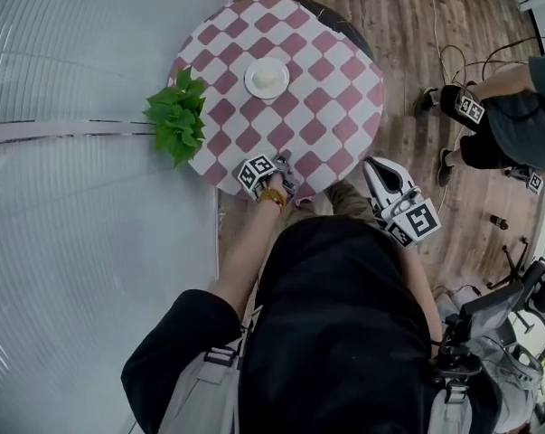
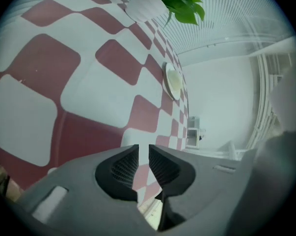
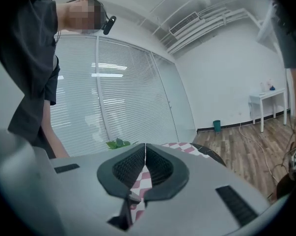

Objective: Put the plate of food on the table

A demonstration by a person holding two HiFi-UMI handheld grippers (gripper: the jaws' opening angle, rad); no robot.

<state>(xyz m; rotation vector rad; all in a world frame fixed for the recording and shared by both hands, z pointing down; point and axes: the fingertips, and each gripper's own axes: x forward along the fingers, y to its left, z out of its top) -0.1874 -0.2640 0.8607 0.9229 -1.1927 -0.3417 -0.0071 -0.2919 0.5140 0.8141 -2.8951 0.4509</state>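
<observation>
The left arm reaches forward, its forearm bare below a black sleeve, and holds the left gripper (image 1: 265, 172) over the near edge of the table (image 1: 331, 66). In the left gripper view this gripper (image 2: 143, 151) lies tilted, and its dark ribbed pads stand a narrow slit apart with only the cloth showing between them. The right arm is bent close to the body, and the right gripper (image 1: 387, 184) hangs off the table, just past its near right edge, above the floor (image 1: 408, 25). In its own view the right gripper (image 3: 145, 149) has its jaw tips pressed together with nothing between them. The plate (image 1: 267, 77) sits near the middle of the table, a little toward the far edge, well apart from both grippers. It is small, round and white, and carries a pale rounded lump of food (image 1: 266, 79). The table is round, under a smooth cloth of pink and white checks. A leafy green plant (image 1: 179, 116) in a ribbed white pot (image 2: 145, 5) stands at the left edge. The floor is of wood planks.
</observation>
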